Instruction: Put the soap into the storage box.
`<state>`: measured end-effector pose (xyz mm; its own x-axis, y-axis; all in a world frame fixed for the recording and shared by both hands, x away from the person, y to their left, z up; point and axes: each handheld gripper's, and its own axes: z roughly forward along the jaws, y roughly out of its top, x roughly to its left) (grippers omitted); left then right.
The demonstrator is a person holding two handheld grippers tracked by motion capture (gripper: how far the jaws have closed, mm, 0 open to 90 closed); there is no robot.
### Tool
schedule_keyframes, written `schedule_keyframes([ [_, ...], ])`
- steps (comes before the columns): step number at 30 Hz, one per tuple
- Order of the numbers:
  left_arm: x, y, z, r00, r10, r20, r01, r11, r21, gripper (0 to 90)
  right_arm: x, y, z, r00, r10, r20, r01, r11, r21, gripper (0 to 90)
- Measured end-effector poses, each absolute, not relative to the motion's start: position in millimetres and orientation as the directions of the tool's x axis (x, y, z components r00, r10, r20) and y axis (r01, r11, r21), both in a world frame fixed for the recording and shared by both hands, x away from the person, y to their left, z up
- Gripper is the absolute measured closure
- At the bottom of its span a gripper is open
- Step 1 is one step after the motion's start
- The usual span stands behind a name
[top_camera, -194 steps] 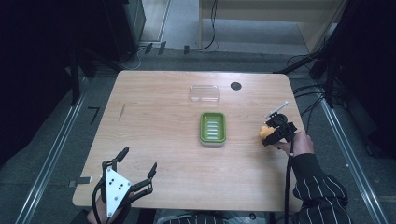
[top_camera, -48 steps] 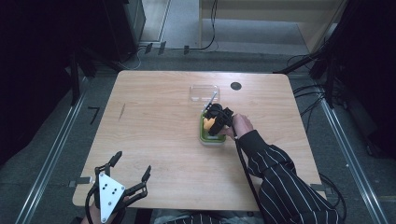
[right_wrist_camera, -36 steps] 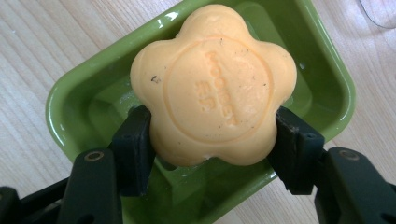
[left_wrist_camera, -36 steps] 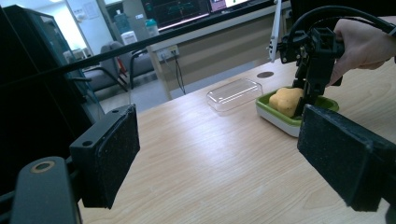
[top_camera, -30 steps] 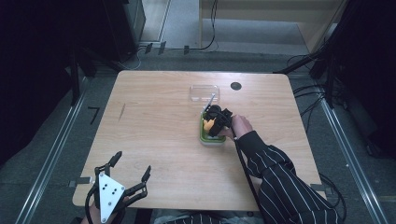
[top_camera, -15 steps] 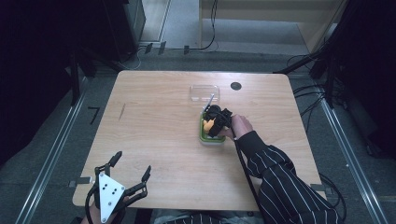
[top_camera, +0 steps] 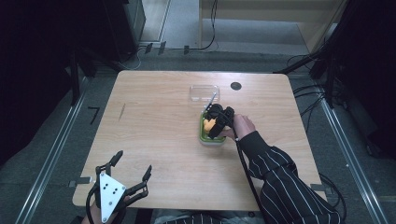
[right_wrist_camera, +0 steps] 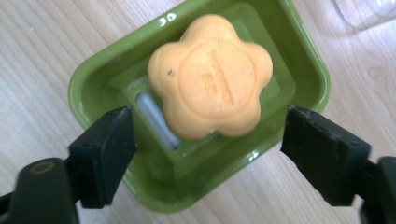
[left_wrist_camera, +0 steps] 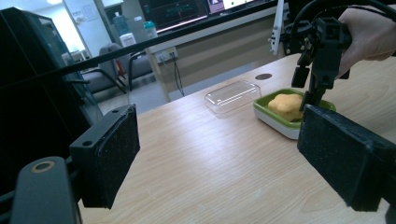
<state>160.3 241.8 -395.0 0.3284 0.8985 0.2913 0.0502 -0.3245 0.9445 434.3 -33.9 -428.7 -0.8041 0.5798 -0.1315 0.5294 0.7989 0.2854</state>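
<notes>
An orange flower-shaped soap [right_wrist_camera: 210, 77] lies in a green soap dish [right_wrist_camera: 309, 60] at mid-table. My right gripper [right_wrist_camera: 212, 154] hovers just above it, open, with a jaw on each side of the dish and neither touching the soap. In the high view the right gripper [top_camera: 217, 123] covers part of the dish [top_camera: 204, 138] and the soap [top_camera: 209, 125]. My left gripper [top_camera: 133, 163] rests open with nothing in it at the table's front left corner. From there, in the left gripper view, the soap [left_wrist_camera: 286, 105] sits in the dish [left_wrist_camera: 273, 122] beneath the right gripper [left_wrist_camera: 310, 86].
A clear plastic lid [top_camera: 204, 92] lies just behind the dish, with a small black round hole [top_camera: 236, 86] in the tabletop to its right. Bare wood spreads across the left half of the table. Cables and dark stands ring the table.
Since the oldest frame my right gripper has carried the soap from the table's right side to the dish. Over the last second it has held nearly still. The left gripper barely shifted.
</notes>
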Motion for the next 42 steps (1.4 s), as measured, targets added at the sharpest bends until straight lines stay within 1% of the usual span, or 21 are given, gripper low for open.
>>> schedule_keyframes([
  [2, 160.6, 241.6, -395.0, 0.333, 0.896, 0.293, 0.048, -0.327, 0.944, 13.0, 432.2, -36.9, -426.2, -0.796, 0.592, -0.127, 0.541, 0.790, 0.288, 14.1],
  [5, 161.2, 241.8, -395.1, 0.330, 0.899, 0.287, 0.047, -0.320, 0.946, 13.0, 428.6, -42.4, -421.1, -0.788, 0.603, -0.123, 0.550, 0.780, 0.298, 13.3],
  [8, 161.7, 241.5, -395.1, 0.333, 0.898, 0.288, 0.046, -0.321, 0.946, 13.0, 424.8, -48.7, -416.2, -0.781, 0.615, -0.112, 0.562, 0.769, 0.304, 10.1],
  [14, 162.0, 241.4, -395.1, 0.333, 0.898, 0.288, 0.045, -0.320, 0.946, 13.0, 415.9, -62.5, -410.5, -0.769, 0.632, -0.097, 0.585, 0.757, 0.291, 4.5],
  [18, 161.8, 240.7, -395.0, 0.334, 0.897, 0.291, 0.048, -0.324, 0.945, 13.0, 408.0, -71.5, -409.4, -0.762, 0.640, -0.094, 0.596, 0.751, 0.283, 2.5],
  [28, 162.1, 240.2, -395.0, 0.336, 0.895, 0.292, 0.048, -0.326, 0.944, 13.0, 387.5, -89.1, -406.0, -0.747, 0.658, -0.092, 0.614, 0.737, 0.282, 1.9],
  [42, 162.8, 240.0, -394.9, 0.338, 0.895, 0.293, 0.049, -0.327, 0.944, 13.0, 360.0, -113.3, -414.4, -0.733, 0.673, -0.101, 0.636, 0.730, 0.251, 1.9],
])
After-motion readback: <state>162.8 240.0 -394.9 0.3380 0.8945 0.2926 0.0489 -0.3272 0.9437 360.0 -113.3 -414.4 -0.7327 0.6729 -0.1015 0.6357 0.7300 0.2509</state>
